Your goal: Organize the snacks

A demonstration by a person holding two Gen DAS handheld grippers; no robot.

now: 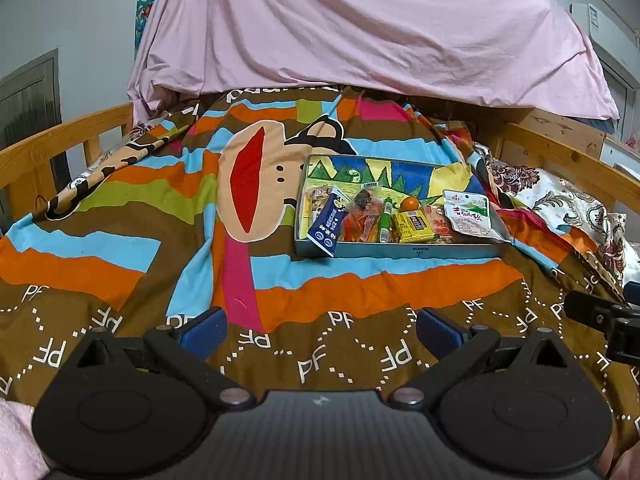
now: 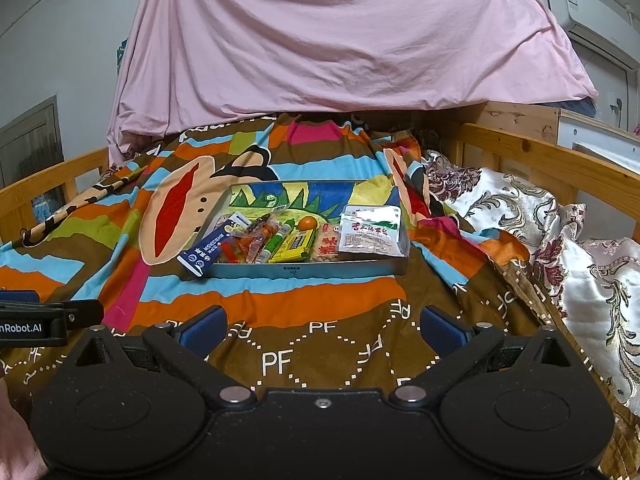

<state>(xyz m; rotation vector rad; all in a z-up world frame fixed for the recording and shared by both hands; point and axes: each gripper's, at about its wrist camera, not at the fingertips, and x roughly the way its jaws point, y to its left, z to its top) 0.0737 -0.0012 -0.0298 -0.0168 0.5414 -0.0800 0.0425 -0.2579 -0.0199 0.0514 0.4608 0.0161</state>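
On the striped cartoon-monkey quilt (image 1: 168,208) ahead of me sits a shallow grey metal tray (image 1: 400,249), its floor painted with green peaks, blue sky and a yellow patch. All the snacks lie in the near half of that tray, packed side by side along its front wall. At the left end a dark blue packet (image 1: 326,226) with white print leans over the tray's near-left corner, its lower end hanging past the rim. Next to it is a clear wrapper with orange and dark pieces inside (image 1: 362,216), then a slim green tube (image 1: 386,218) lying lengthwise. A small orange round thing (image 1: 409,203) rests just behind a yellow packet (image 1: 414,227). Right of that I see a pale pack with red characters (image 2: 328,246), partly covered by a white pouch (image 1: 470,214) with a green picture and red lettering, which lies tilted at the right end.

My left gripper (image 1: 320,330) hovers low over the brown part of the quilt, well short of the tray, its blue-padded fingers (image 1: 202,330) spread wide with nothing between them. My right gripper (image 2: 322,326) is held the same way: fingers (image 2: 444,326) apart, empty, near the quilt's printed letters. A pink sheet (image 2: 340,40) hangs behind the bed, and wooden rails (image 2: 540,156) run along both sides.
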